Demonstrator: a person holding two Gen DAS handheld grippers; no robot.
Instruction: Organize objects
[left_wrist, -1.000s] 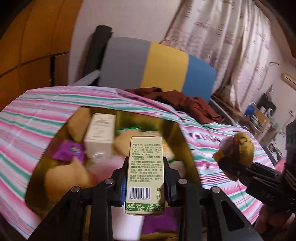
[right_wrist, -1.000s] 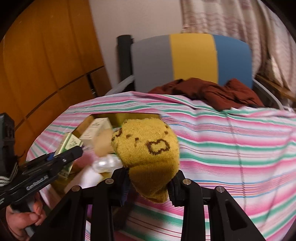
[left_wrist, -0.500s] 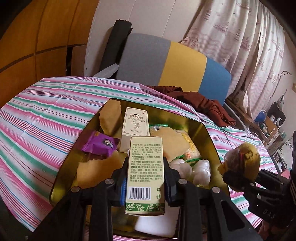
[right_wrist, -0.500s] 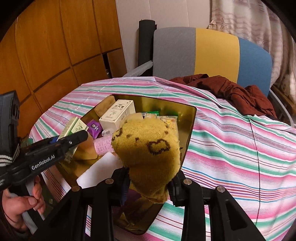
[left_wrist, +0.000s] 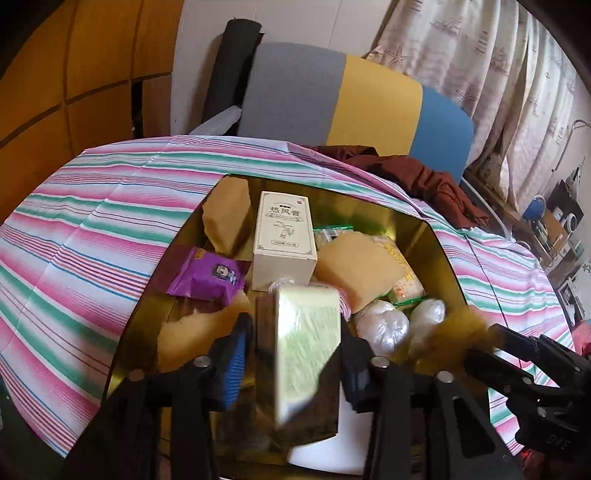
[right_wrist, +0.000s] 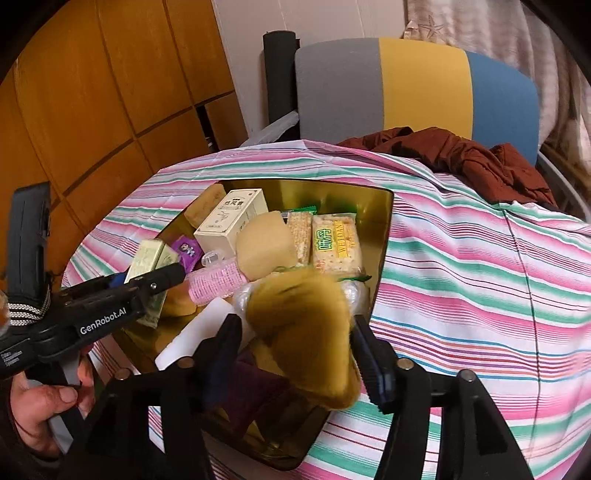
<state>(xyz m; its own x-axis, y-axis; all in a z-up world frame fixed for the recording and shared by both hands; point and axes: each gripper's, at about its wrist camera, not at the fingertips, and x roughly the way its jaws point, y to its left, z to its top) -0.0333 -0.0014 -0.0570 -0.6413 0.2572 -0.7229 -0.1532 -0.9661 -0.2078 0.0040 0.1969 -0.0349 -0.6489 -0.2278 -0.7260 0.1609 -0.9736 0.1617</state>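
Jaws of each hand-held gripper gape: green box (left_wrist: 306, 354) (blurred) left, yellow sock (right_wrist: 306, 332) right.

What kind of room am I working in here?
Most likely a lived-in home room, maybe a bedroom or study: patterned curtains, wooden cabinet panels, a chair draped with dark red clothing, and a striped tablecloth under the gold tray.

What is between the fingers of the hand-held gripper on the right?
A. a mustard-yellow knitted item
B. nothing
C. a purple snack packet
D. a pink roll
A: the mustard-yellow knitted item sits between the fingers of the right hand-held gripper, above the gold tray.
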